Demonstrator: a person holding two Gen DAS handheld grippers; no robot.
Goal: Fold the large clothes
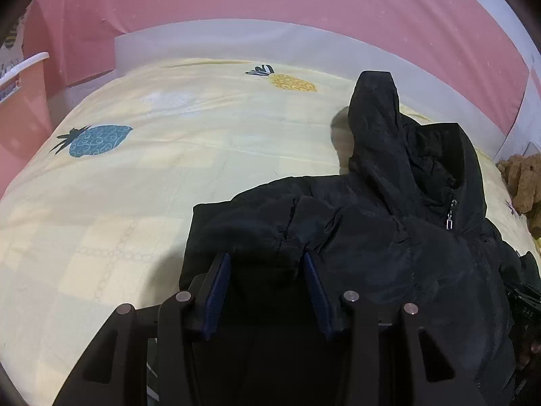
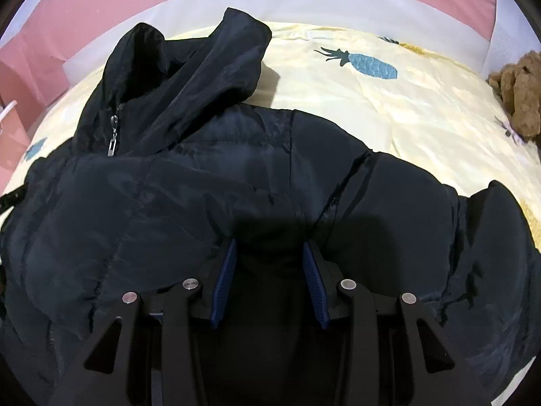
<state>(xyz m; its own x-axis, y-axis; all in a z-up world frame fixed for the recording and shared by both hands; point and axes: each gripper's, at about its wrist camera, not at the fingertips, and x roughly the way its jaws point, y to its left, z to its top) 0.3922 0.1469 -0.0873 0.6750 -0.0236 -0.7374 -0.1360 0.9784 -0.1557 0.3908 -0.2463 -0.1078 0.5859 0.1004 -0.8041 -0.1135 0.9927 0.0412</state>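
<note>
A large black hooded puffer jacket (image 1: 389, 237) lies on a yellow pineapple-print bed sheet (image 1: 152, 176), its hood (image 1: 375, 118) standing up toward the far side and a silver zipper pull (image 1: 449, 218) at the collar. My left gripper (image 1: 267, 260) is open, its blue-padded fingers (image 1: 219, 287) spread over the jacket's left part. In the right wrist view the jacket (image 2: 203, 186) fills the lower frame, hood (image 2: 203, 54) at upper left, zipper pull (image 2: 113, 135) visible. My right gripper (image 2: 268, 248) is open with jacket fabric between its fingers (image 2: 312, 284).
A brown plush toy (image 2: 517, 94) sits at the bed's right edge, also in the left wrist view (image 1: 524, 182). A pink basket (image 1: 20, 101) stands at the left. A white headboard (image 1: 270, 44) and pink wall lie behind. The sheet (image 2: 389, 111) is bare right of the hood.
</note>
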